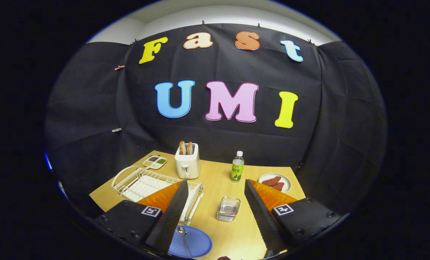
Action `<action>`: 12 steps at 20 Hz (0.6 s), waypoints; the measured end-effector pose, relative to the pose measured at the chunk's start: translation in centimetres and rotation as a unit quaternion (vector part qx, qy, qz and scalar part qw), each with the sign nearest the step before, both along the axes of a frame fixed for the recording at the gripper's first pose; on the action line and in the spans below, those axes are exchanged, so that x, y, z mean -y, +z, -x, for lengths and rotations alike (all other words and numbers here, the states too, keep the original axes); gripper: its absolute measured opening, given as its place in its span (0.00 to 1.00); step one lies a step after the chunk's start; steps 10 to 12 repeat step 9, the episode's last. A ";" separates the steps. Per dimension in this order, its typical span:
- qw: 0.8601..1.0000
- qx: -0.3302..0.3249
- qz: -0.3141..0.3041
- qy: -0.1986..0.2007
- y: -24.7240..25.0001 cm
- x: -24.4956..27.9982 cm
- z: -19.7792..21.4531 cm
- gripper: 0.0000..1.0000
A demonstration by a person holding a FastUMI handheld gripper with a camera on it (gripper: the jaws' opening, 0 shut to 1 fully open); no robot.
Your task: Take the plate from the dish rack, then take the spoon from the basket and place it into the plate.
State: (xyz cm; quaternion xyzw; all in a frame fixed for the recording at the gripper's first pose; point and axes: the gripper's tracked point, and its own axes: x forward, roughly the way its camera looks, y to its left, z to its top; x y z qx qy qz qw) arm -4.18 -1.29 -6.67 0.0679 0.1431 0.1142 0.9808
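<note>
A blue plate (193, 243) lies flat on the wooden table (215, 180) close in, partly under my left finger (169, 216). A metal spoon (183, 238) rests on the plate, bowl end pointing away from me. The white wire dish rack (142, 182) stands beyond the left finger and holds no plate. A small wire basket (228, 208) sits on the table ahead, between my fingers. My gripper (216, 220) is raised above the table and open, with nothing between its fingers.
A white toaster (187, 162) with two bread slices stands at the back. Beside it are a small sectioned dish (155, 162), a green-labelled bottle (237, 167) and a white plate with reddish food (274, 182) at the back right.
</note>
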 end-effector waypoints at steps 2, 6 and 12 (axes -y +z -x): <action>1.000 -0.001 0.001 0.000 0.0 0.0 0.0 0.96; 1.000 -0.004 0.000 -0.003 -0.2 0.0 0.0 0.96; 1.000 -0.005 0.000 -0.003 -0.2 0.1 -0.1 0.96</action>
